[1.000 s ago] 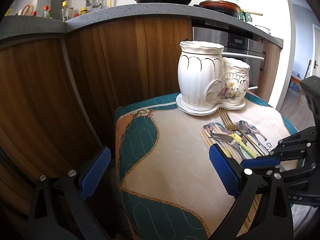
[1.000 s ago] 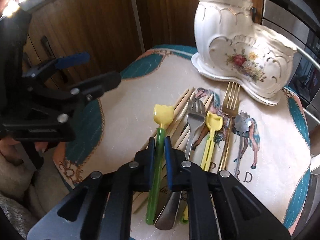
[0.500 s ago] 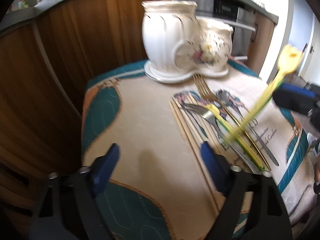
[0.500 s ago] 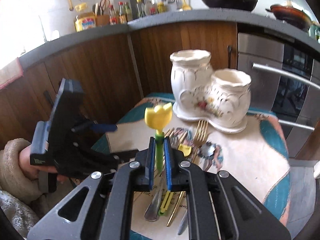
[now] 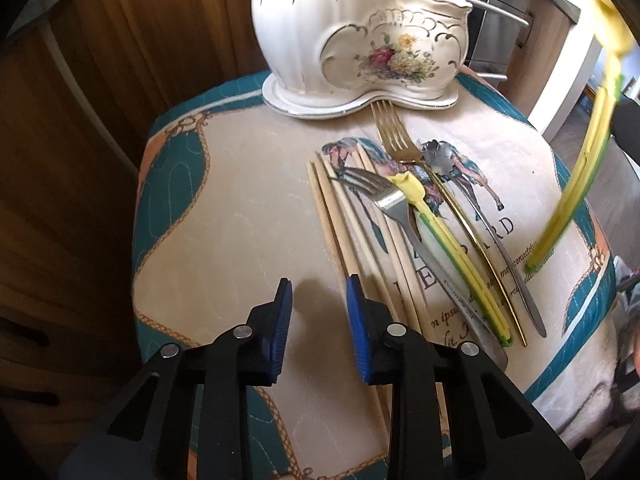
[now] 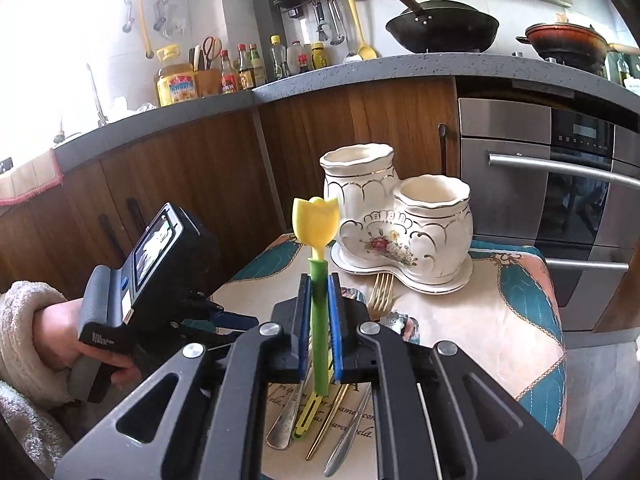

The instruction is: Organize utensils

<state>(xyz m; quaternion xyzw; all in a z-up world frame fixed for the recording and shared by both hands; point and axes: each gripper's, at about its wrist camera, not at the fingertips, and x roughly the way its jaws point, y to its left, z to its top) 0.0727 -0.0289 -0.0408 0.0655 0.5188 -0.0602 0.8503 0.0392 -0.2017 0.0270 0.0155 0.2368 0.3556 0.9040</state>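
Left wrist view: the left gripper (image 5: 318,308) has just been narrowing its jaws, nothing between them; wooden chopsticks (image 5: 340,224) lie lengthwise just ahead-right. Right wrist view: the right gripper (image 6: 319,320) clamps an upright tulip-tipped green utensil (image 6: 318,280), the ceramic holder (image 6: 396,216) beyond.

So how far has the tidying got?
Barely begun. Both cups of the white ceramic holder look empty. In hand: the right claw grips a tulip-topped utensil. Left: chopsticks, forks, another yellow piece. The left claw, closing, holds nothing.
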